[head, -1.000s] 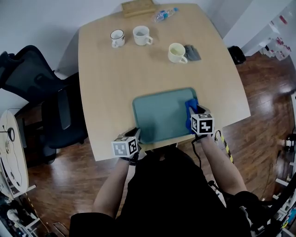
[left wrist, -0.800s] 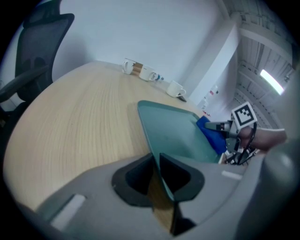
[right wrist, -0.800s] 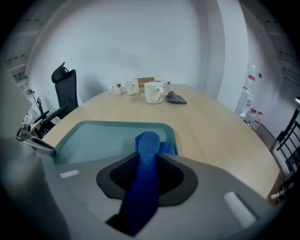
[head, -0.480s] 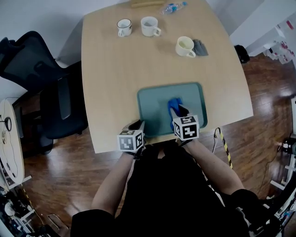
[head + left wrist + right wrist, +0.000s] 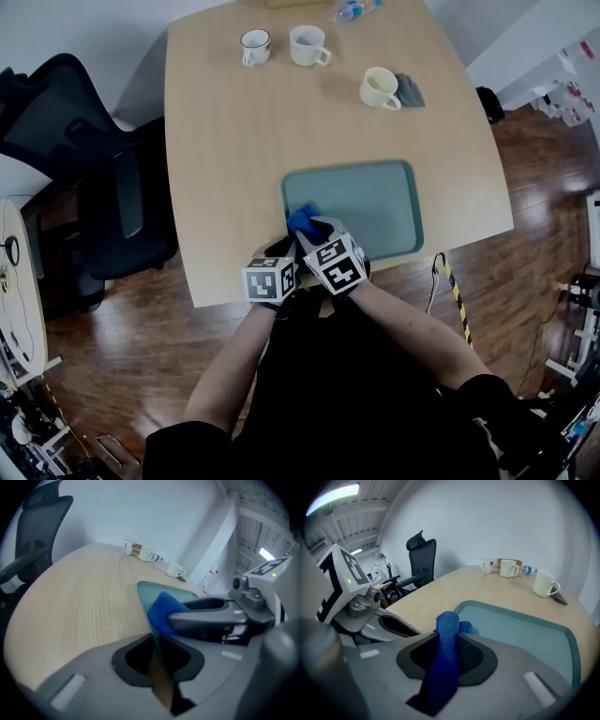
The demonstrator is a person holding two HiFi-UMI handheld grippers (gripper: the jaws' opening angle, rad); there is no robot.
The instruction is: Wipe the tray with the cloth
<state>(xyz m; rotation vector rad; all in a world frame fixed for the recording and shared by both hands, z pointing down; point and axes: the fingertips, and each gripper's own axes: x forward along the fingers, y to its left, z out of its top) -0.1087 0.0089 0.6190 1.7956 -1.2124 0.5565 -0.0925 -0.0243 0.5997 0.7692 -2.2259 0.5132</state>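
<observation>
Looks mid-wipe: right tool is clamping the blue cloth at the near-left corner of the teal tray, while left tool is pinching its rim, steadying it on the counter. Probably more passes coming.

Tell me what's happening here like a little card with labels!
tray: teal, flat on the table
cloth: blue, on the tray's near-left corner
left gripper: clamped on the tray's rim
right gripper: clamped on the cloth
mugs: three, at the table's far end
</observation>
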